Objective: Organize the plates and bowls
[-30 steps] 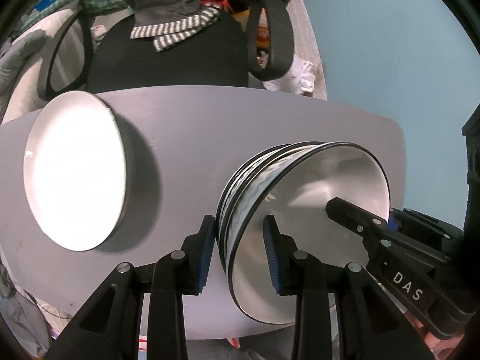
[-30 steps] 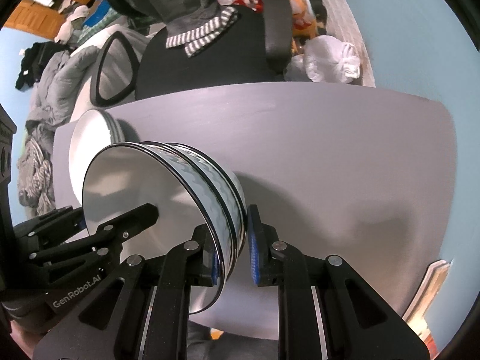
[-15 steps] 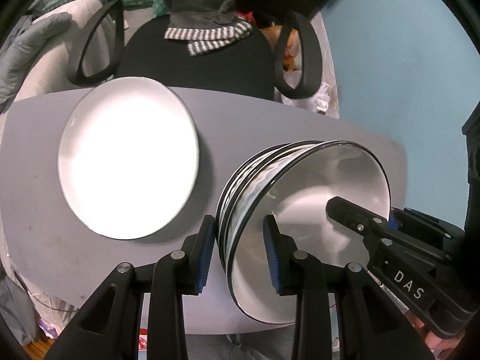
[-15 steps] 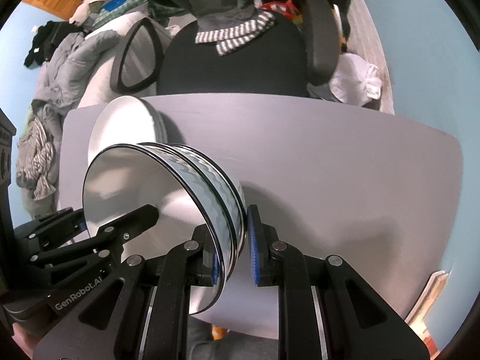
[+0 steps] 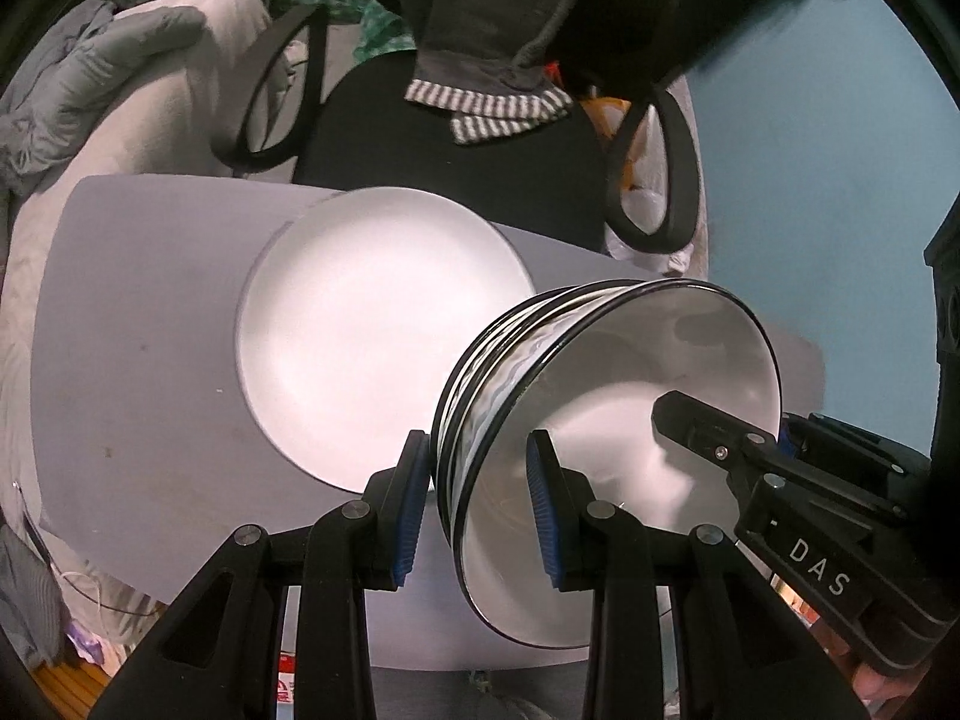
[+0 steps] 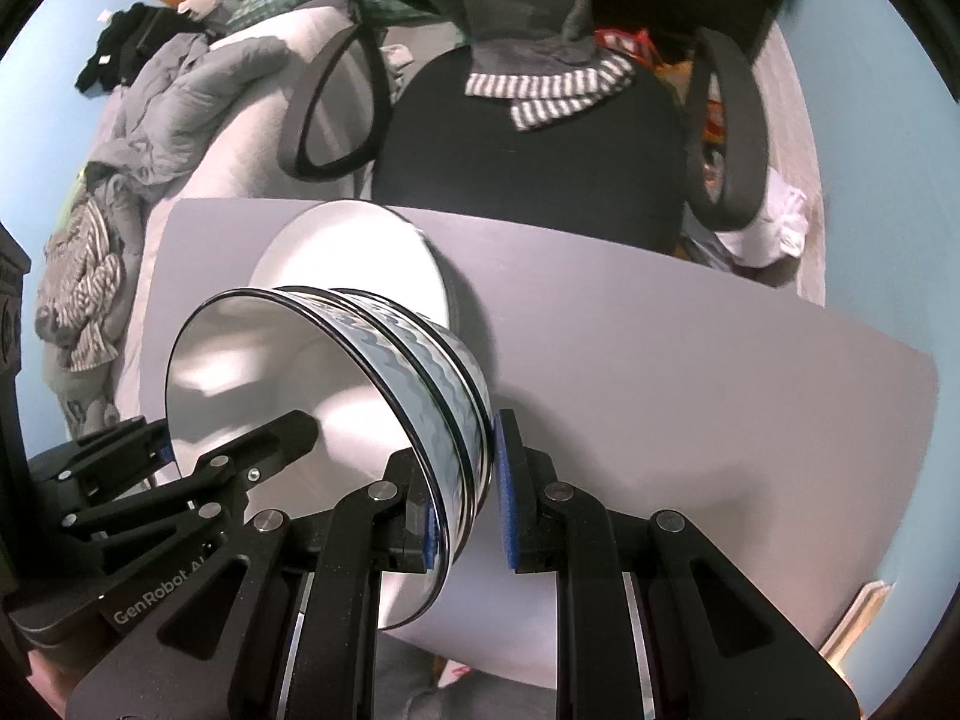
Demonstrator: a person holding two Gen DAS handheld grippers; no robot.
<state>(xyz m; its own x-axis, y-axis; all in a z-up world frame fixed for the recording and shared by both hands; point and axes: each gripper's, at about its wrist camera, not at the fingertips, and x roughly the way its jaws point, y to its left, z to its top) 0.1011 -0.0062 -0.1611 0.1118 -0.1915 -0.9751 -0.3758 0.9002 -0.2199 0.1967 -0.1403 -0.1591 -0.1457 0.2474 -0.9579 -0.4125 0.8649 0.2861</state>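
A nested stack of white bowls [image 5: 630, 372] with black rims and a blue wave pattern hangs above the grey table [image 5: 132, 330]. My left gripper [image 5: 480, 504] is shut on the stack's left rim, one pad inside and one outside. My right gripper [image 6: 468, 510] is shut on the opposite rim of the same bowls [image 6: 270, 372]. Each view shows the other gripper's finger [image 5: 708, 438] reaching inside the top bowl. A white plate [image 5: 372, 324] lies flat on the table, just beyond the bowls; the stack covers its near edge [image 6: 360, 264].
A black office chair [image 6: 528, 180] with a grey garment draped over it stands at the table's far side. Bedding and clothes [image 5: 120, 90] lie to the left, and a blue wall is on the right. Bare table [image 6: 660, 390] stretches right of the bowls.
Both grippers have carried the bowl stack sideways toward the white plate, which has slid from the left of the view to just behind the bowls. Both grips look unchanged.
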